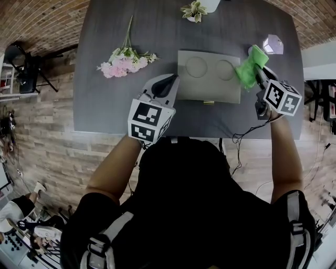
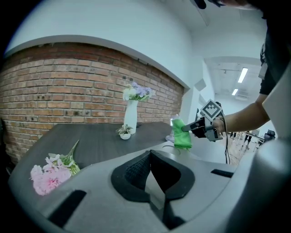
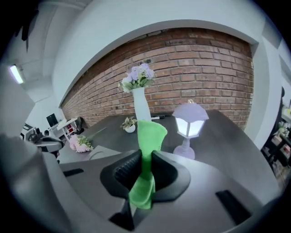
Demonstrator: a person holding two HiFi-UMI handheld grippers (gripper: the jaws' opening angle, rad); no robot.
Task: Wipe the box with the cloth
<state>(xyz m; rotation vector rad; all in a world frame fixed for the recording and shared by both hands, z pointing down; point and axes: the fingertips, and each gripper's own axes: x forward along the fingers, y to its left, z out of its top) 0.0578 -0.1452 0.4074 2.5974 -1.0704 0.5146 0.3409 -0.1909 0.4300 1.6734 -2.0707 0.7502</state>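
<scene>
A flat grey box with two circles on its lid lies on the dark table. My right gripper is shut on a green cloth, held above the box's right end. In the right gripper view the cloth sticks up from between the jaws of that gripper, and the box is low on the left. My left gripper hovers at the box's left edge with its jaws together and nothing between them. The left gripper view shows the cloth hanging over the box.
A bunch of pink flowers lies left of the box. A small potted plant and a white vase stand at the table's far edge. A little lantern lamp stands just right of the cloth. Brick flooring surrounds the table.
</scene>
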